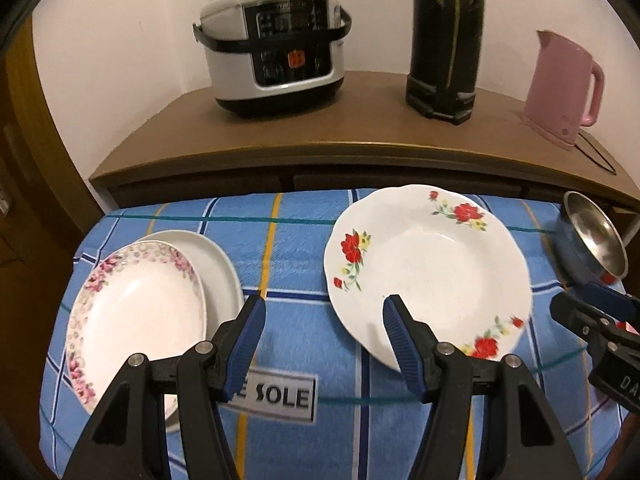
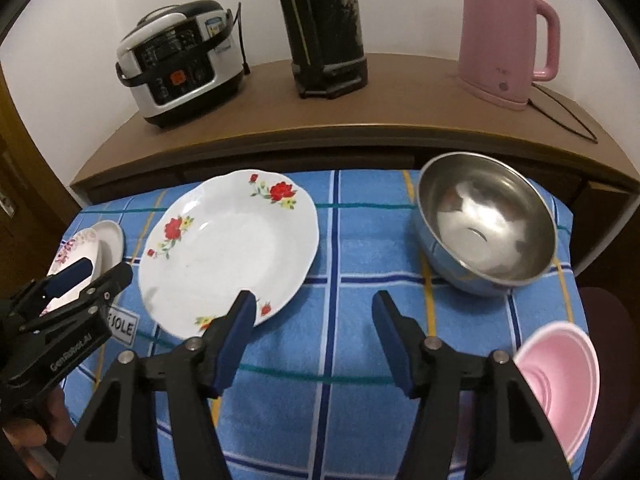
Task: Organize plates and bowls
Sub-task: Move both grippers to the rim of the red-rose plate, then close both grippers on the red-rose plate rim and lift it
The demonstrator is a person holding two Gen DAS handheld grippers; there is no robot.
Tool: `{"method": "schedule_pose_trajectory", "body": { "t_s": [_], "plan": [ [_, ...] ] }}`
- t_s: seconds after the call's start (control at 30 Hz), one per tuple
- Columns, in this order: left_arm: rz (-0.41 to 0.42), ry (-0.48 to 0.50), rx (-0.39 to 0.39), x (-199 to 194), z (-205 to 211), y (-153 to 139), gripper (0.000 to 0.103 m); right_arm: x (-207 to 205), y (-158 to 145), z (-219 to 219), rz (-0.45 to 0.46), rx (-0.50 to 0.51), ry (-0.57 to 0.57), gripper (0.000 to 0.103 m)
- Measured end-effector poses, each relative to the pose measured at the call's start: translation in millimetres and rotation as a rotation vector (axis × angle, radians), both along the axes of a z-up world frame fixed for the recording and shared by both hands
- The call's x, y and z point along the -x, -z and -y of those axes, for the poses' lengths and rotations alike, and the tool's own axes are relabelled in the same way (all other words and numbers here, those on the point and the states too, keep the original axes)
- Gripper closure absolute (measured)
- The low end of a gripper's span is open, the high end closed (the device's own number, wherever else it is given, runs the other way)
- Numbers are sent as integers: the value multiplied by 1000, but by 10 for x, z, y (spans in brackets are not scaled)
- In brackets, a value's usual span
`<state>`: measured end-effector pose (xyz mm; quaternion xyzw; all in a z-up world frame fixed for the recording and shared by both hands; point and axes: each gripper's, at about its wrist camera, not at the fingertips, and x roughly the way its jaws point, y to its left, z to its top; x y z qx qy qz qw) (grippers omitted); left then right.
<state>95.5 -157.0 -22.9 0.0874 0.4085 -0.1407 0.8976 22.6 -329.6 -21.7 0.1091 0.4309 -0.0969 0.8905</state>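
Note:
A white plate with red roses [image 1: 428, 264] [image 2: 228, 248] lies on the blue checked cloth [image 1: 296, 320]. At the left, a pink-flowered plate [image 1: 136, 320] [image 2: 74, 250] rests on a plain white plate [image 1: 216, 264] [image 2: 111, 240]. A steel bowl with a blue outside [image 2: 486, 220] [image 1: 596, 236] stands at the right. A pink bowl [image 2: 560, 384] sits at the front right. My left gripper [image 1: 324, 312] is open and empty between the plate stack and the rose plate. My right gripper [image 2: 312, 308] is open and empty between the rose plate and the steel bowl.
A wooden cabinet [image 1: 360, 124] stands behind the cloth. On it are a rice cooker [image 1: 272, 44] [image 2: 180, 64], a black thermos [image 1: 446, 40] [image 2: 324, 28] and a pink kettle [image 1: 560, 88] [image 2: 500, 36] with a cord.

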Motion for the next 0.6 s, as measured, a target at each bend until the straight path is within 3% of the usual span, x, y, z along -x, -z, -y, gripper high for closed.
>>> {"method": "schedule_pose_trajectory", "body": {
  "t_s": [0.2, 0.4, 0.53, 0.6],
  "plan": [
    [-19, -24, -10, -241, 44, 95, 39, -249, 133, 20, -43, 12, -38, 50],
    [-32, -27, -12, -406, 117, 168, 39, -430, 216, 76, -54, -10, -42, 51],
    [-38, -41, -12, -493, 128, 212, 39, -522, 267, 53, -71, -6, -58, 64],
    [-49, -40, -3, -544, 142, 245, 39, -565, 328, 51, -87, -2, -64, 65]
  ]
}}
